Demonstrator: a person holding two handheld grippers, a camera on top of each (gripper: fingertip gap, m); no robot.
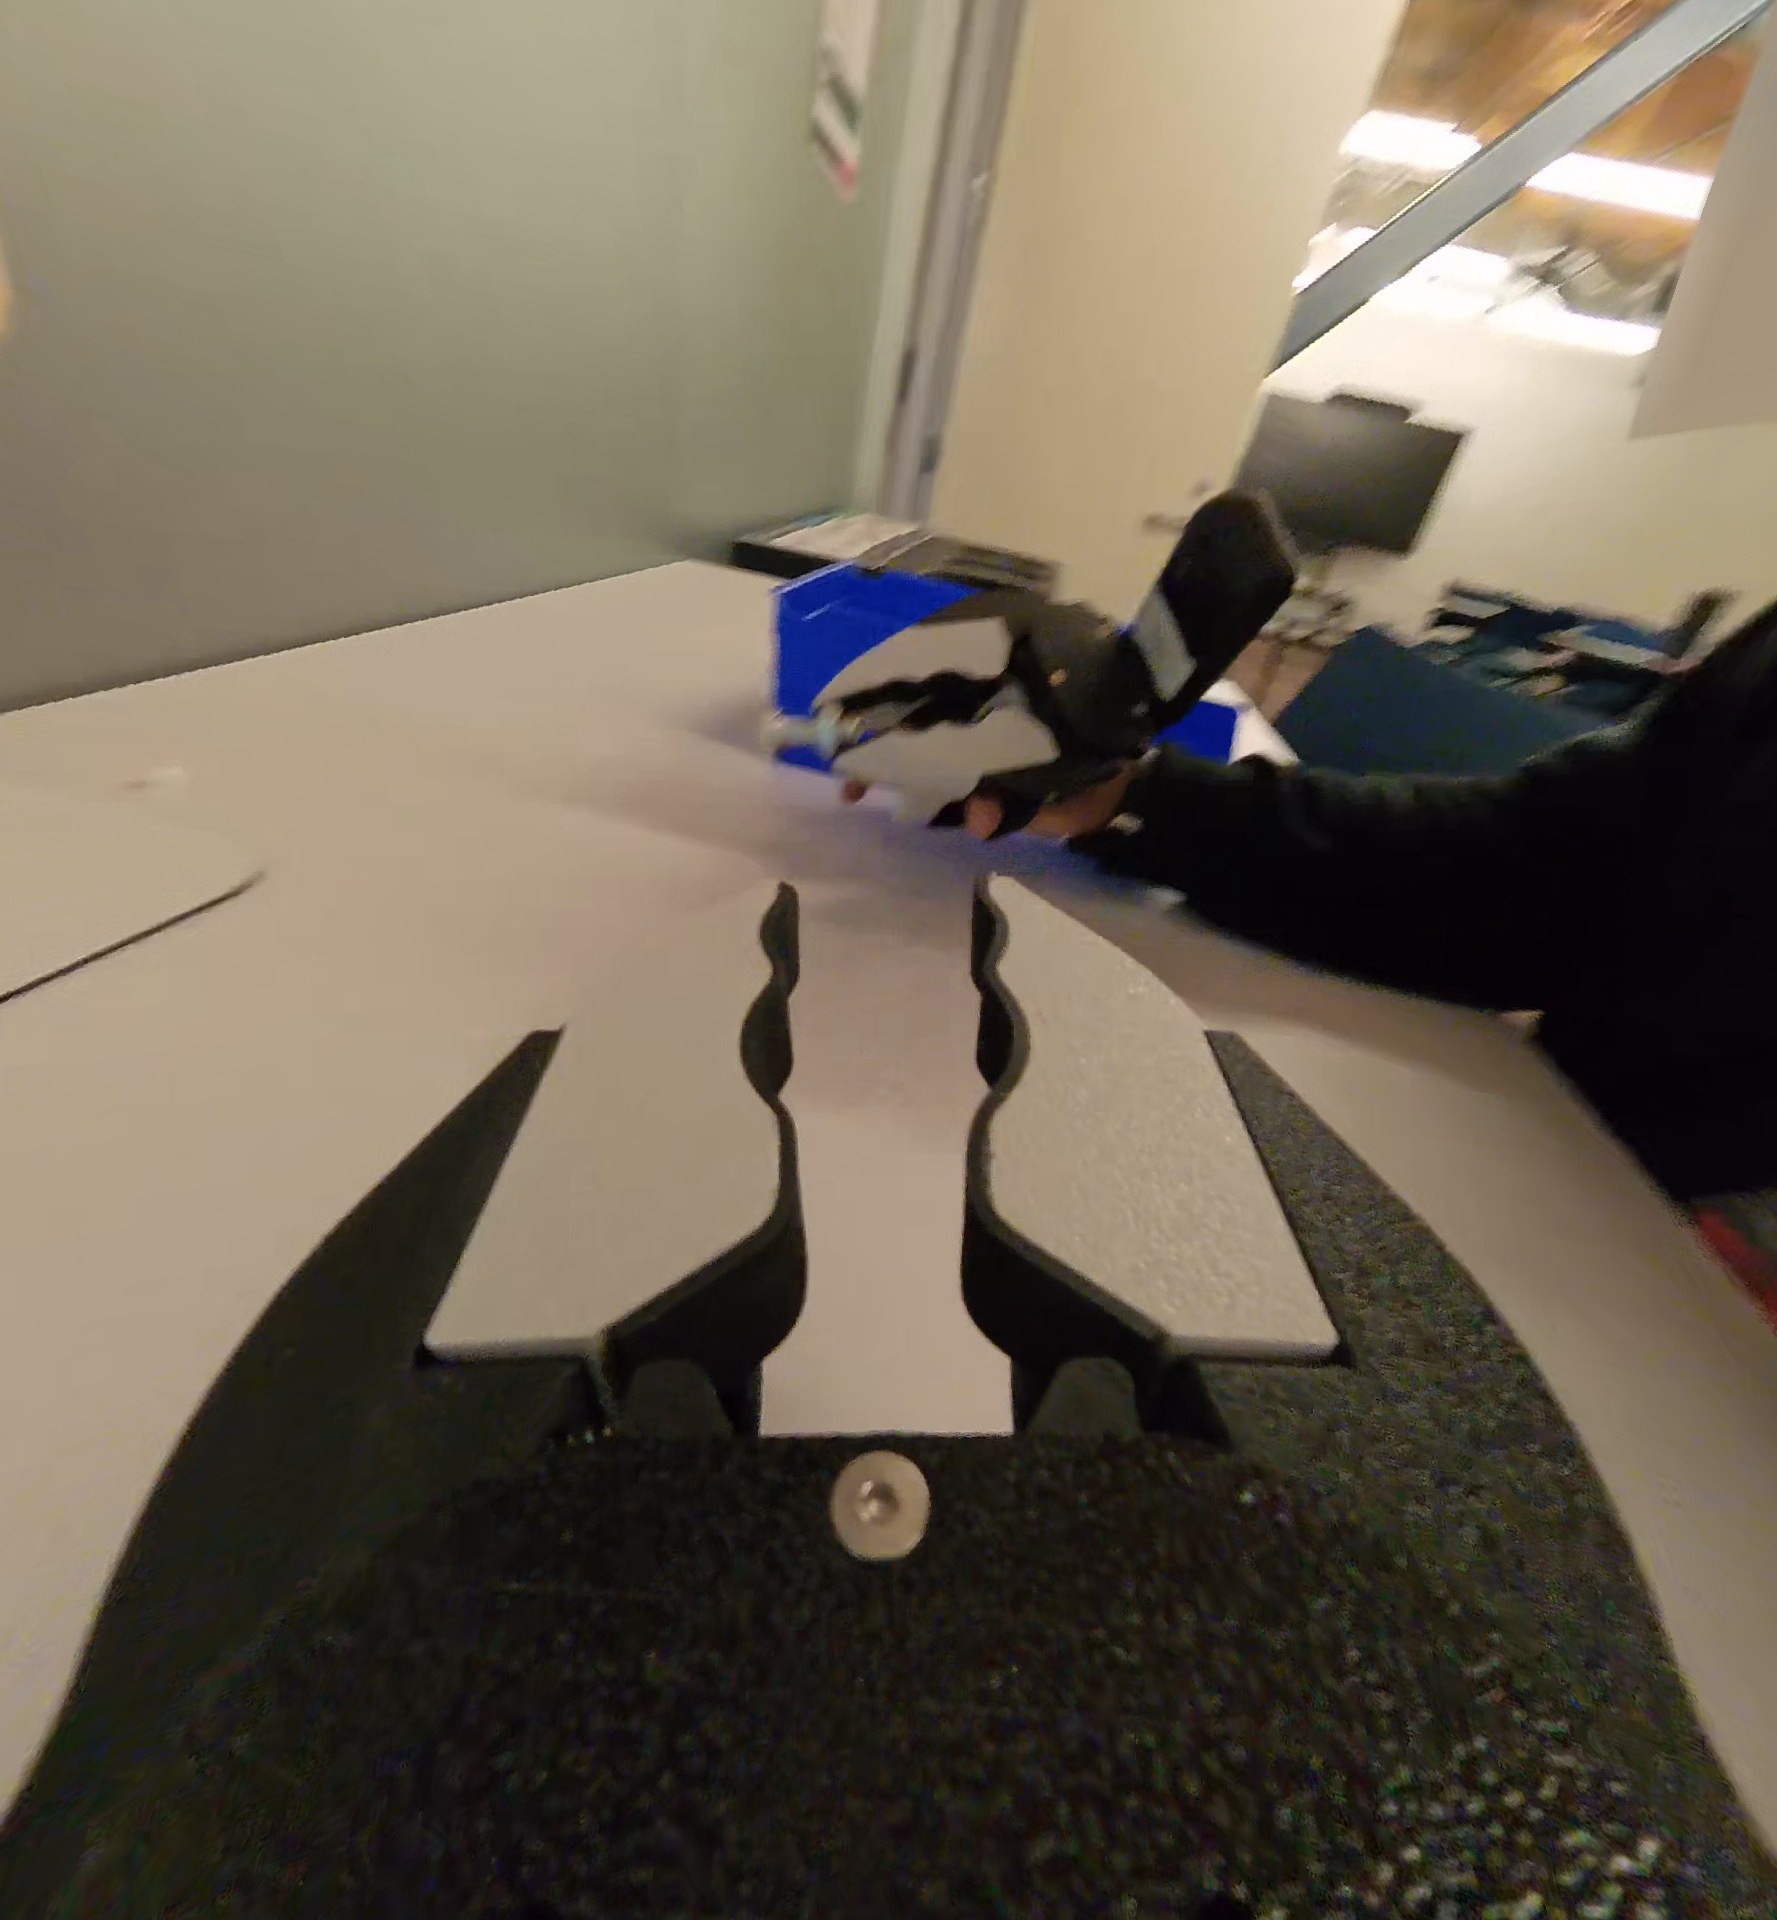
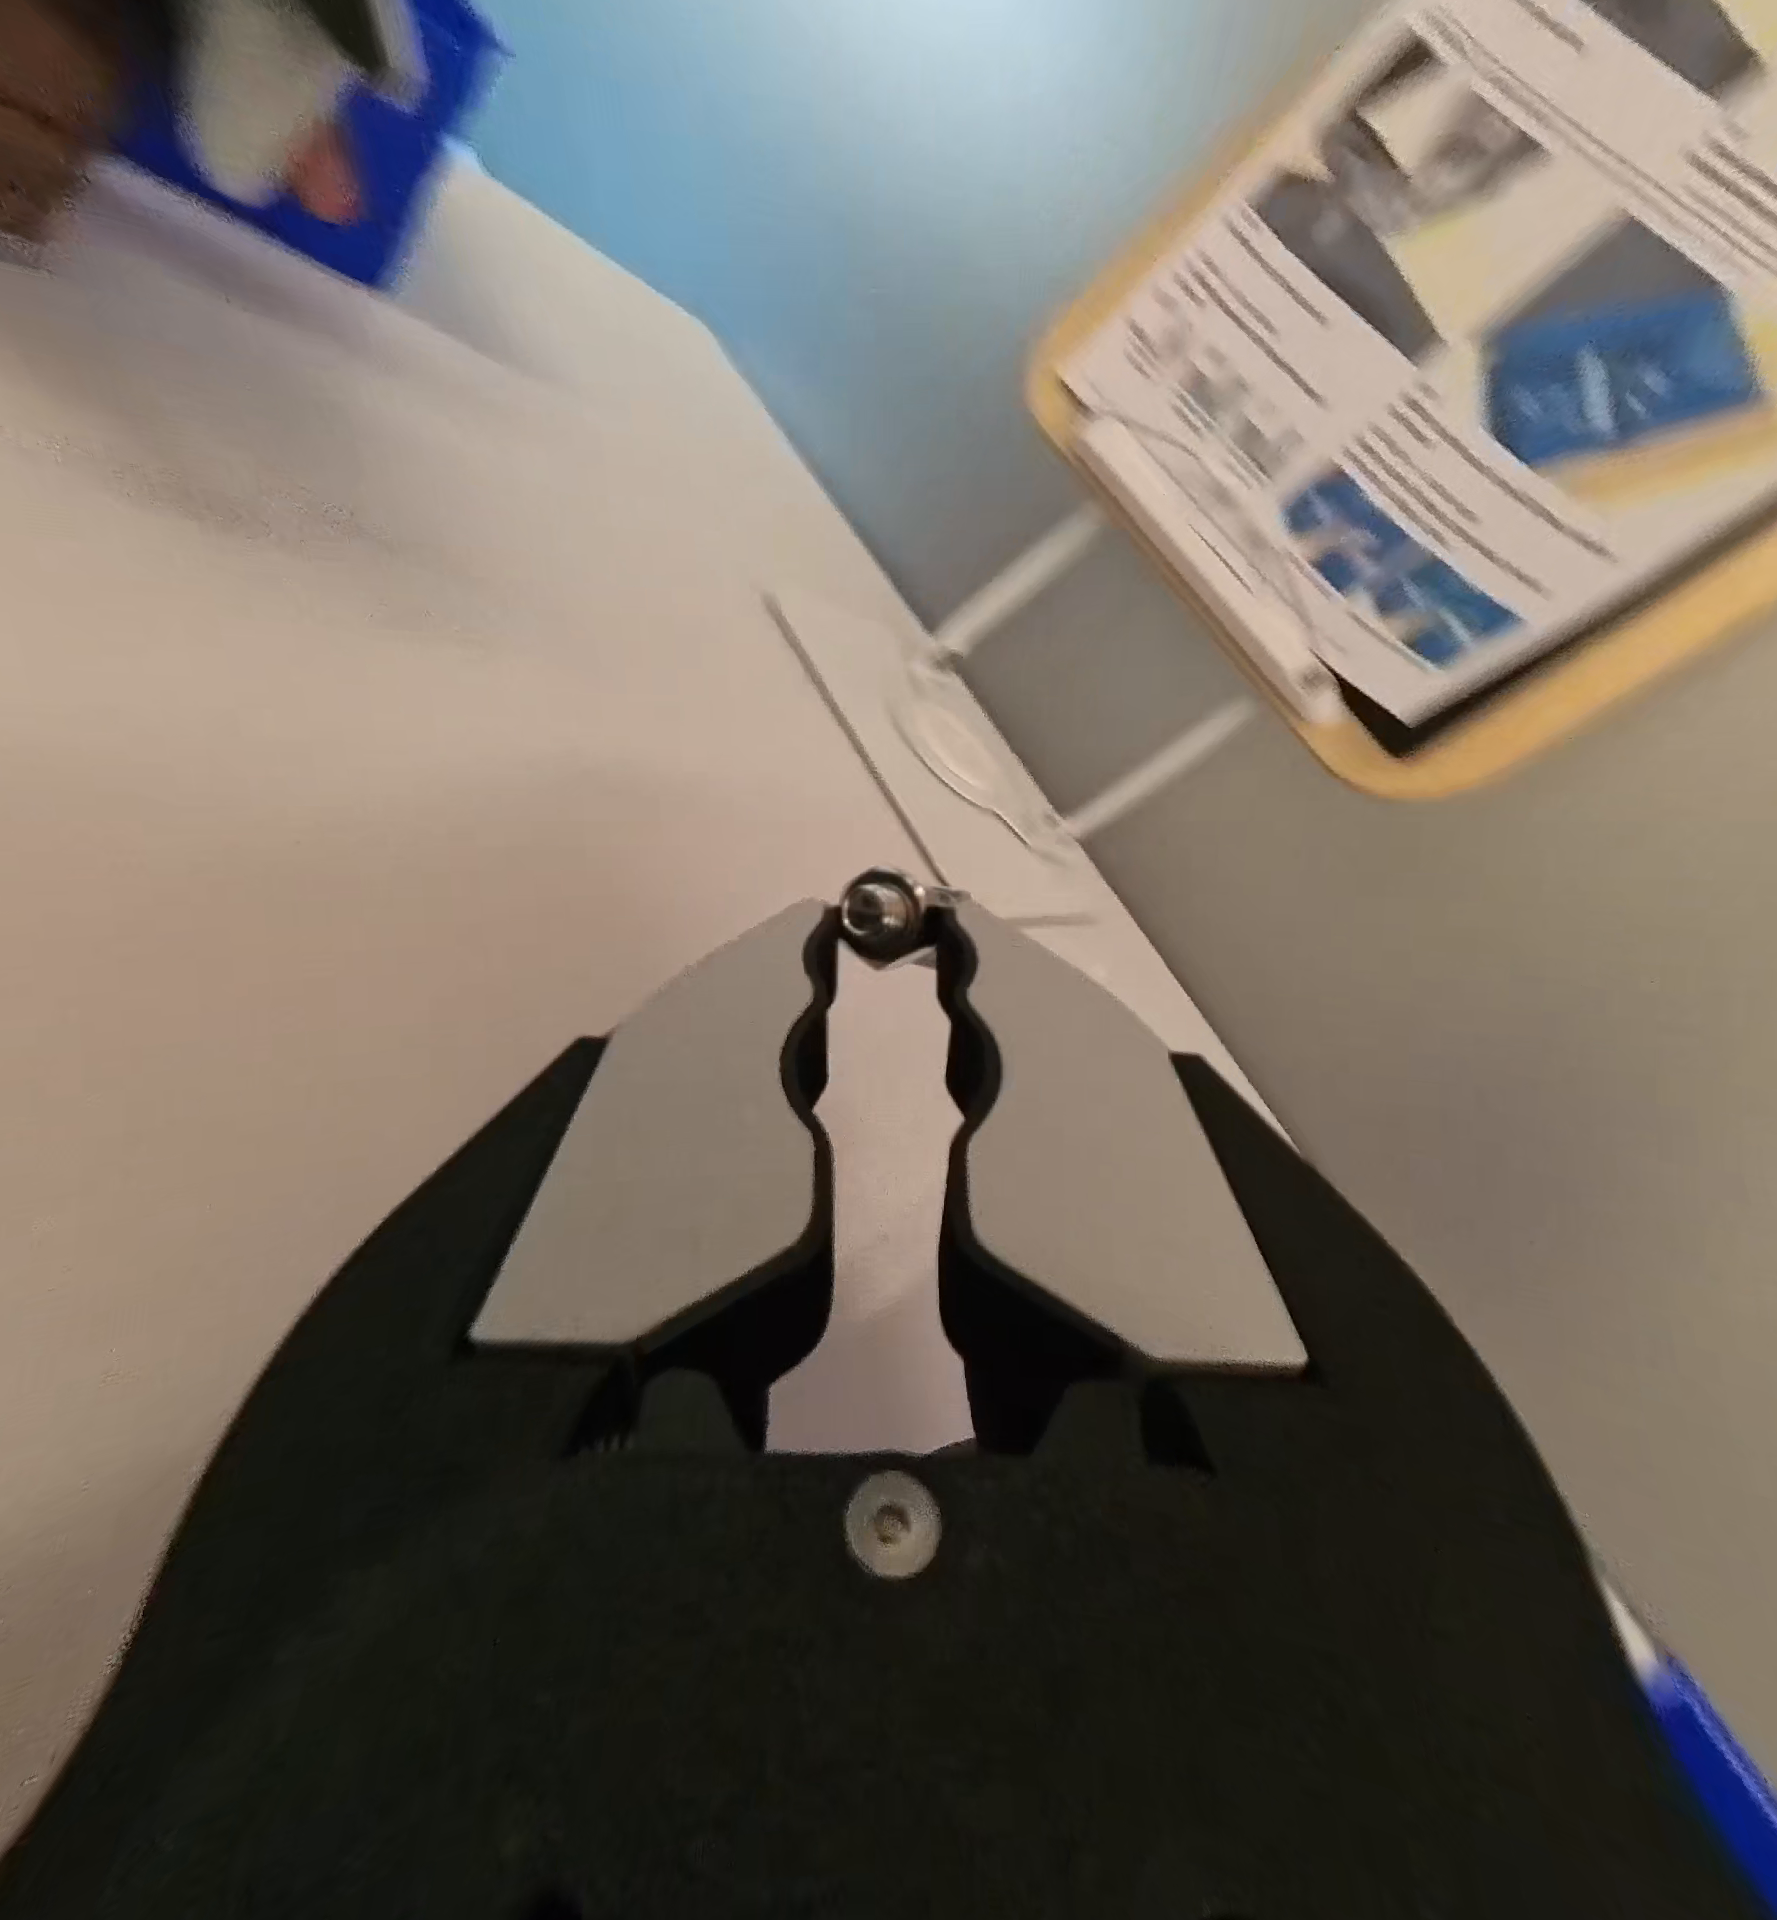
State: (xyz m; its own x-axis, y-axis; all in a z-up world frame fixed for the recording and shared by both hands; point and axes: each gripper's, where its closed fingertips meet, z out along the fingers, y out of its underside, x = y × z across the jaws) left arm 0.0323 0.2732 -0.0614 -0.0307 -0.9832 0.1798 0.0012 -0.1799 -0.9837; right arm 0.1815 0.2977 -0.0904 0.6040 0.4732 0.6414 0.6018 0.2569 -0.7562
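Left wrist view: a pale grey table [image 1: 364,810] filled most of the frame, with a thin dark curved seam line running across its left part. Behind it stood a grey-green wall, and to the right a room opened out with a dark screen [image 1: 1346,473], all blurred. A black sleeve [image 1: 1486,873] reached in from the right edge, ending in a gloved hand [image 1: 1050,805] wrapped round the right hand-held gripper [image 1: 832,732]. A blue bin [image 1: 853,634] sat on the table just behind that gripper. The left hand-held gripper [image 1: 884,914] was low over the table with its two fingers clearly apart, bare tabletop showing between them; released, nothing between the pads.

Right wrist view: the frame was tilted and blurred. The same table [image 2: 292,727] ran up to an edge on the right, with a grey wall beyond. A wood-edged board [image 2: 1466,416] carrying printed sheets hung at upper right. The blue bin [image 2: 385,197] showed at the upper left corner, smeared by blur. The right hand-held gripper [image 2: 886,925] was clenched on a small metal bolt with a nut [image 2: 879,920], held at the very tips, both black pads pressing its sides. Its shiny round end faced the camera. From the left wrist view the same small metal piece [image 1: 801,732] stuck out of the right fingertips, held clear of the table and just in front of the bin.
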